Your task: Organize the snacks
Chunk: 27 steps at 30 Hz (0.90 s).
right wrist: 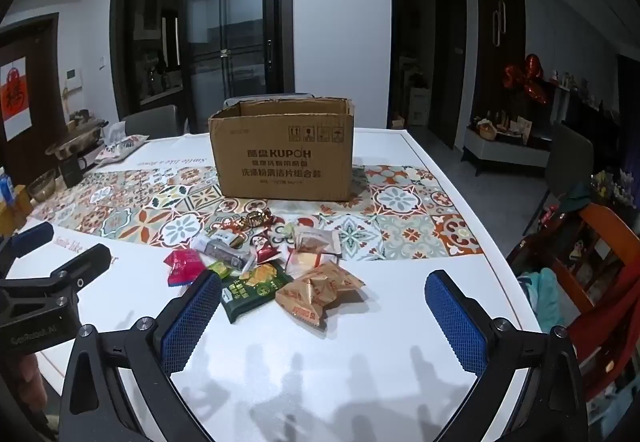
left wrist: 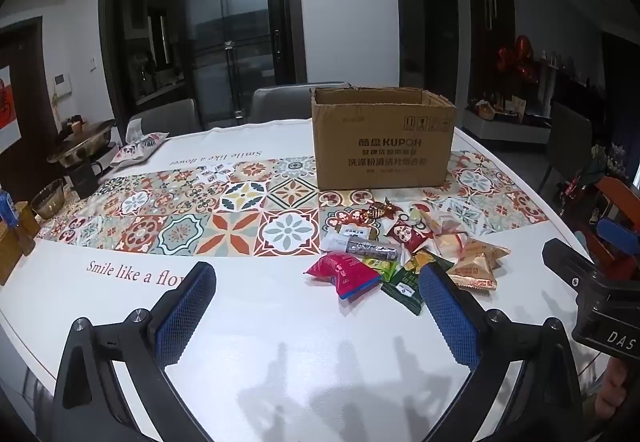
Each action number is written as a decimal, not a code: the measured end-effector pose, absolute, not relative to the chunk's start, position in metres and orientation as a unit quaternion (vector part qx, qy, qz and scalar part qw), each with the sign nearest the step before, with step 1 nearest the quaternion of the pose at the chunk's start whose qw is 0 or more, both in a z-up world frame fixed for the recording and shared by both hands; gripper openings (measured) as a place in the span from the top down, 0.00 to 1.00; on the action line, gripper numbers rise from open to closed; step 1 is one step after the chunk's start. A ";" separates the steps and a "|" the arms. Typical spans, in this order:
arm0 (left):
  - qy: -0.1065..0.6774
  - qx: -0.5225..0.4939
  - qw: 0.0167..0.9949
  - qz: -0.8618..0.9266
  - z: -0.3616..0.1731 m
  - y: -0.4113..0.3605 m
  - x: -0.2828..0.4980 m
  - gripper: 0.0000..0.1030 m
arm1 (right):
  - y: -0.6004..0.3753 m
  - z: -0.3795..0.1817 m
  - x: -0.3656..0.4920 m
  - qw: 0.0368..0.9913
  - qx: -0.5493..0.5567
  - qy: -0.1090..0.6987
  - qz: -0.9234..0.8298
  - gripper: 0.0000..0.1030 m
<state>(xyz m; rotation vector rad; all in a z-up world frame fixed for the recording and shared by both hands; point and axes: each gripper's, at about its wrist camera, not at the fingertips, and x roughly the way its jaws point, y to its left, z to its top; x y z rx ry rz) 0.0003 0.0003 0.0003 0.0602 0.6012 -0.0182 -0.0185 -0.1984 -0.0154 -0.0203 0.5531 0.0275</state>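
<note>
A heap of snack packets (left wrist: pixel 404 250) (right wrist: pixel 272 266) lies on the table in front of an open cardboard box (left wrist: pixel 382 140) (right wrist: pixel 282 152). The heap holds a pink packet (left wrist: pixel 346 274) (right wrist: pixel 182 266), a dark green packet (left wrist: pixel 408 284) (right wrist: pixel 252 288), tan packets (left wrist: pixel 478 264) (right wrist: pixel 320 292) and several small sweets. My left gripper (left wrist: pixel 318 306) hovers over the white cloth, open and holding nothing, with the heap just beyond its right finger. My right gripper (right wrist: pixel 324 312) is open and holds nothing; the tan and green packets lie just beyond its fingertips.
A patterned tablecloth (left wrist: pixel 224 222) covers the table. At the far left stand a pot (left wrist: pixel 82 142), a black mug (left wrist: pixel 84 178), a glass bowl (left wrist: pixel 48 198) and a tissue pack (left wrist: pixel 140 146). Grey chairs (left wrist: pixel 280 102) stand behind the table, a red chair (right wrist: pixel 592 262) at the right.
</note>
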 end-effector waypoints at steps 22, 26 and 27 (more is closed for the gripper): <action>0.285 0.034 0.958 -0.009 0.002 -0.001 0.001 0.00 | -0.194 -0.017 -0.015 0.960 -0.007 0.278 0.017 0.00; 0.285 0.033 0.958 -0.009 0.002 -0.002 0.000 0.00 | -0.194 -0.017 -0.016 0.961 -0.006 0.278 0.017 0.00; 0.285 0.033 0.958 -0.009 0.002 -0.001 0.000 0.00 | -0.194 -0.017 -0.016 0.961 -0.006 0.278 0.017 0.00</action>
